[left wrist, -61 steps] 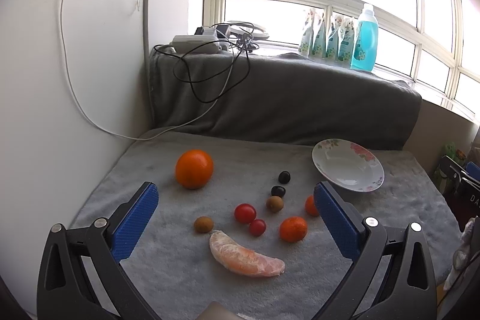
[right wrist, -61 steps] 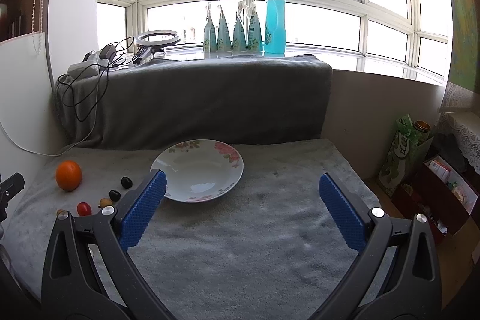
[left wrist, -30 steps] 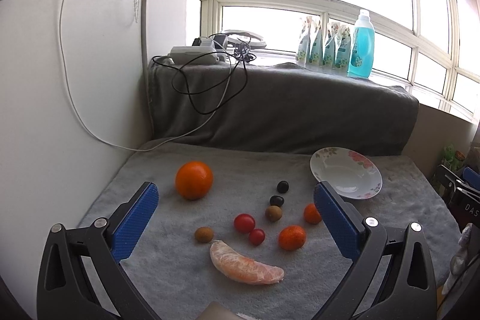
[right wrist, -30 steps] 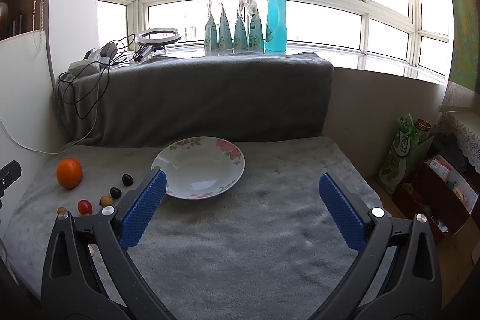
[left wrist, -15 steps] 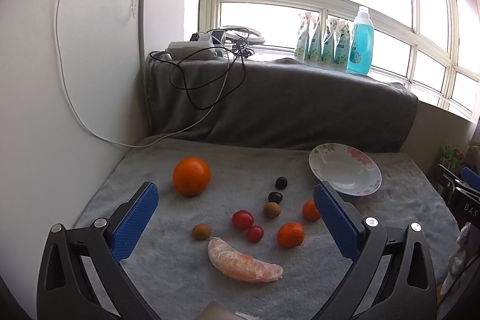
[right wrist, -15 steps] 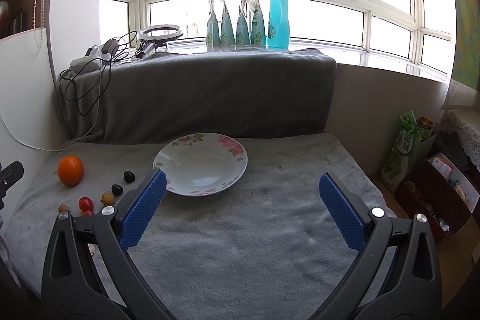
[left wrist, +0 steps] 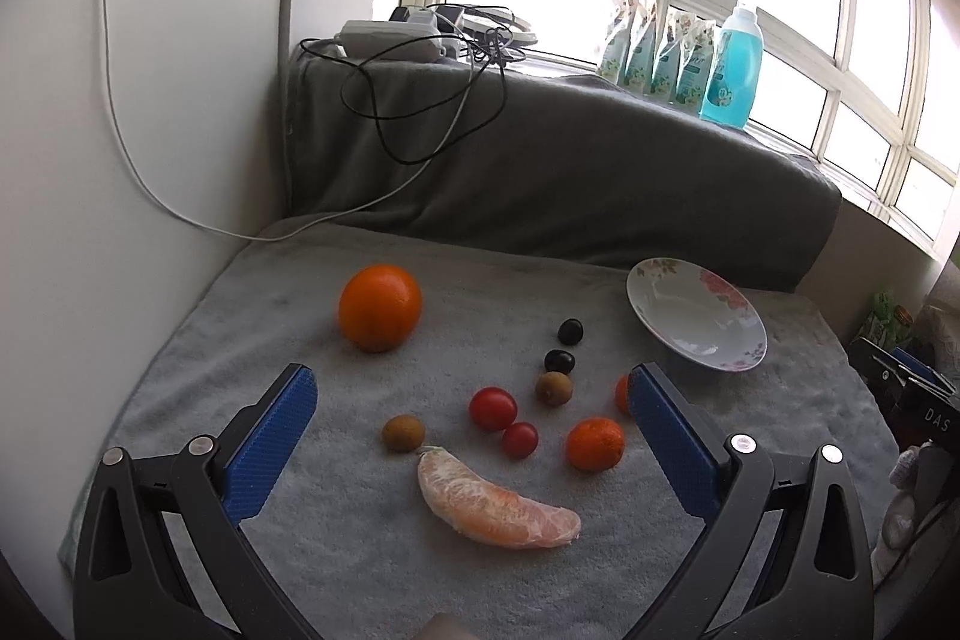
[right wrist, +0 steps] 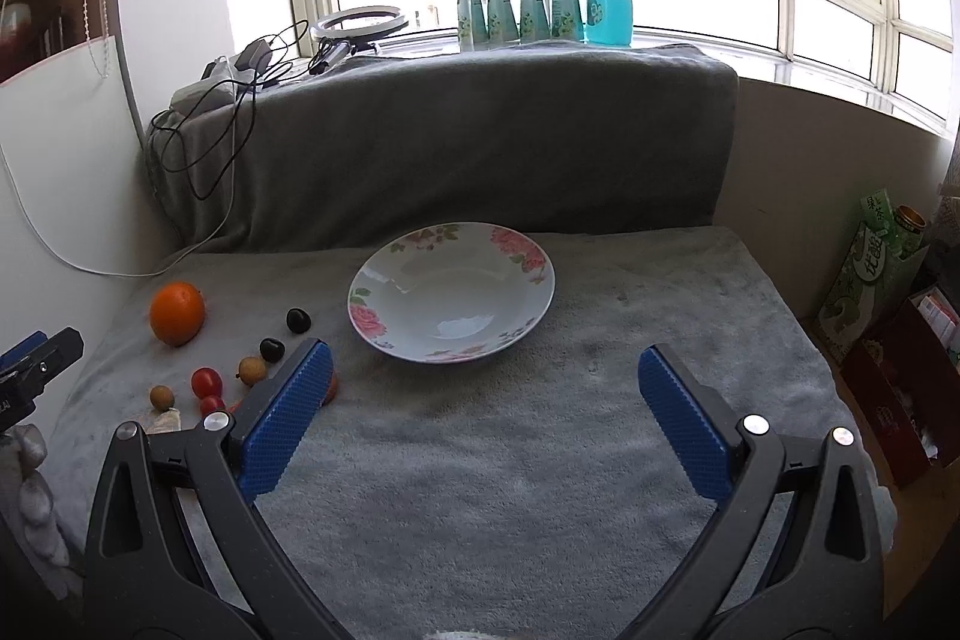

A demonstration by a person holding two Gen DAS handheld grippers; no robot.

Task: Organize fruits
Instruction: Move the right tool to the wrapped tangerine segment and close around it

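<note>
jaws apart above fuzzy towel

The left gripper hovers above the desk with its jaws spread wide and nothing between them, its blue pads angled outward. The right gripper hangs over the same desk, likewise wide apart and empty. In the right wrist view the left gripper's tip shows at the desk's left edge.

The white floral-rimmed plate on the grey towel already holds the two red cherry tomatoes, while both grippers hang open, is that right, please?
Not quite: the white floral-rimmed plate is empty. The right wrist view shows the two red cherry tomatoes on the grey towel beside it. Both the left gripper and right gripper are open.
</note>
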